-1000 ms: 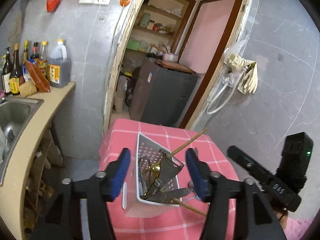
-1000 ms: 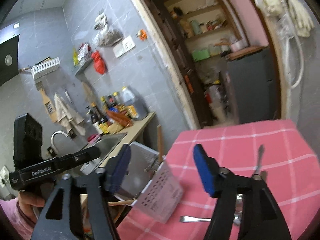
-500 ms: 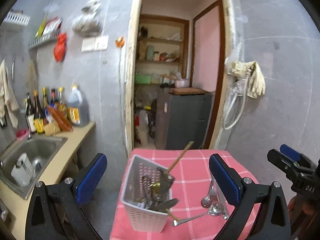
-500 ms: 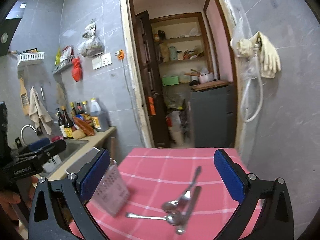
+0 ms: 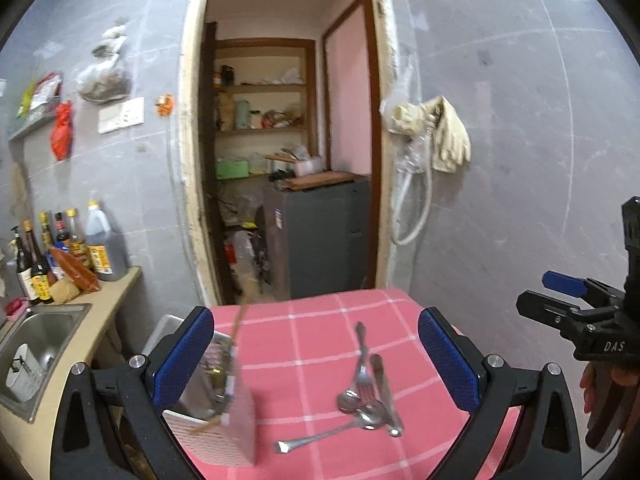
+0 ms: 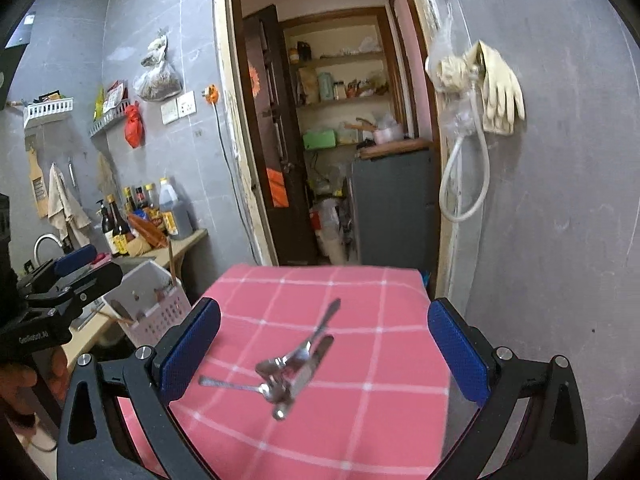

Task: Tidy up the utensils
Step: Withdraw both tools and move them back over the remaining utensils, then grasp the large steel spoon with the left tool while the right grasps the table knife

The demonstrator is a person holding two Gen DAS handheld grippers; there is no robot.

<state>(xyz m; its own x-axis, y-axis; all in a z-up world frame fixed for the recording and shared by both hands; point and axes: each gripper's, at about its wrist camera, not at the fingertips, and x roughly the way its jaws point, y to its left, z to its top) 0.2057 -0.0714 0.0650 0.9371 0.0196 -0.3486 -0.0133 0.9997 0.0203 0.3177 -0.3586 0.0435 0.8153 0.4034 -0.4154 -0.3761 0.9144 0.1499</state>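
Note:
A small pile of metal spoons and forks (image 5: 366,396) (image 6: 294,368) lies on the pink checked tablecloth (image 5: 312,344) (image 6: 360,420). At the table's left edge stands a white perforated utensil basket (image 5: 224,416) (image 6: 154,306) with wooden chopsticks and other utensils sticking out. My left gripper (image 5: 316,354) is open wide above the table, with nothing between its blue pads; the basket sits just behind its left finger. My right gripper (image 6: 324,348) is open wide too, back from the pile and holding nothing. Each gripper shows at the edge of the other's view.
A counter (image 5: 108,300) with a steel sink (image 5: 36,344) and sauce bottles (image 5: 64,248) runs along the left. Beyond the table an open doorway shows shelves and a grey cabinet (image 5: 320,236). Rubber gloves and a hose (image 5: 436,148) hang on the grey wall at right.
Both grippers went from half shut to wide open and pulled back from the table. The left one, earlier right over the basket, now sees the whole table; the basket stays standing.

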